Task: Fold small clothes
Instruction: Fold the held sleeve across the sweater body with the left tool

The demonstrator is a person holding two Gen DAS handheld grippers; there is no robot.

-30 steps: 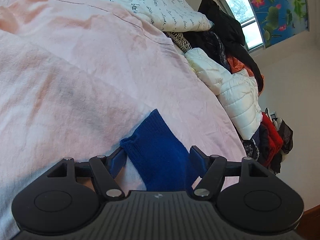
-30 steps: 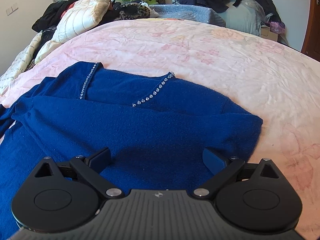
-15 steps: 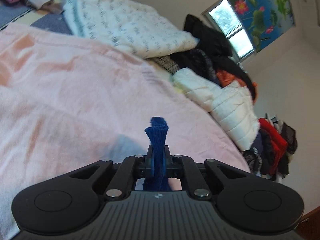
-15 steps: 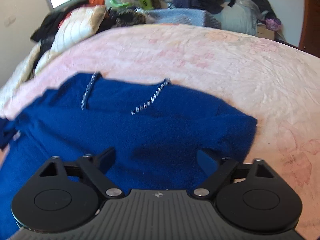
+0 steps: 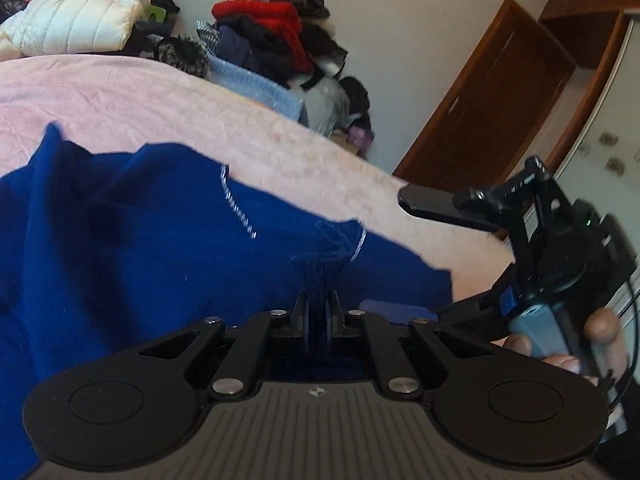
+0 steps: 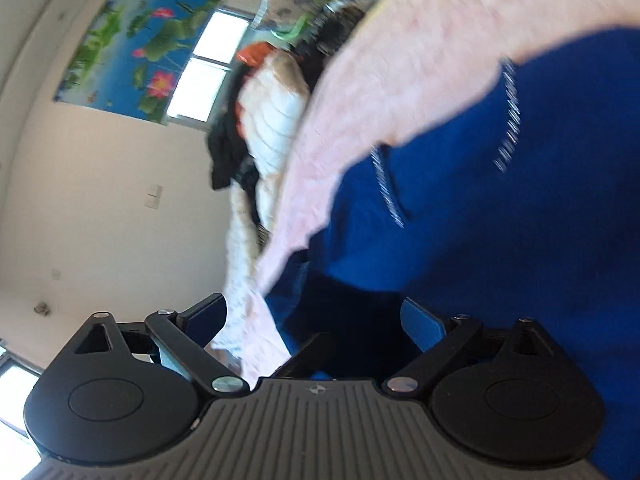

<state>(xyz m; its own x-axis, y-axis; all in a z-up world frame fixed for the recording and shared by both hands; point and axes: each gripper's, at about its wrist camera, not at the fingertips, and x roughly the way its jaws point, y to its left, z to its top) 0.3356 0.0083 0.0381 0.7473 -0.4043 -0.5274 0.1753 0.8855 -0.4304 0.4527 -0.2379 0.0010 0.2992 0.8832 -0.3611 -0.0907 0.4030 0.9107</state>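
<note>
The blue knit sweater (image 5: 132, 240) lies spread on the pink bedsheet (image 5: 168, 104), its body filling the near left of the left wrist view and its beaded neckline trim (image 5: 239, 209) running towards the far side. A bunched end of the knit, probably a sleeve cuff, stands up out of the left gripper (image 5: 317, 314), whose fingers are closed tight on it, so the pinched cloth points straight ahead along the fingers and the rest of the garment falls away to the left and below.

The right gripper (image 6: 316, 322) holds its fingers wide apart with nothing between them; in its own tilted, blurred view the sweater's blue mass sits to the right and ahead, and the bedsheet edge crosses the gap. From the left view that gripper appears at the near right, beside the sweater's right edge, held in the person's hand (image 5: 560, 348).

The left gripper has the sleeve, so the coming fold likely depends on carrying that end across the sweater's body, which lies to its left.

Beyond the bed are a white puffer jacket (image 5: 76, 20), a heap of red and dark clothes (image 5: 276, 36) and a brown wooden door (image 5: 488, 96).
</note>
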